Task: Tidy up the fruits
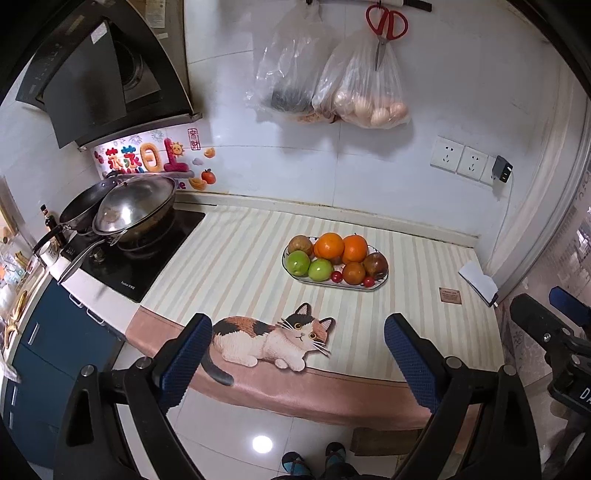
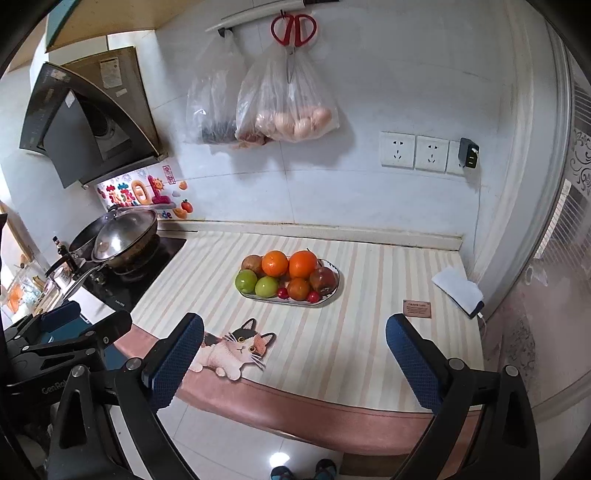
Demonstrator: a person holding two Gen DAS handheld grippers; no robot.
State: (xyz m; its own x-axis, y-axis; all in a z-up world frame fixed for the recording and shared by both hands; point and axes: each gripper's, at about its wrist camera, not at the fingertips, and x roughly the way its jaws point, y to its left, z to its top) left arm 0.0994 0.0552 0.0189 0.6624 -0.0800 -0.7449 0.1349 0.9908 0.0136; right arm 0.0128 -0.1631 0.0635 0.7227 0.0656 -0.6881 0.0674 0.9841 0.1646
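Both sets of jaws stand wide apart with nothing between them; the left gripper [image 1: 297,354] and the right gripper [image 2: 295,354] hang over the floor just off the near edge of the striped mat [image 1: 240,254], well short of the plate [image 1: 364,288]; the plate is the landmark here, sitting on the mat toward the back wall. On the plate lie two big oranges [image 1: 329,244] at the back, a brown fruit [image 1: 300,244] to their left, two green apples [image 1: 298,263] at the left front, a smaller orange [image 1: 353,273] in front, a dark red apple [image 1: 376,265] at the right, and two small red cherry-like fruits [image 1: 336,276] along the front rim; the fruits touch one another in a heap. Nearer than the plate, at the mat's edge, is a cat picture [image 1: 273,338]; left of the plate a wok [image 1: 135,208] sits on the stove [image 1: 147,258]; above the plate, on the wall, hang plastic bags [image 1: 365,92] and red scissors [image 1: 386,22]; right of the plate lies a small brown label [image 1: 450,295].
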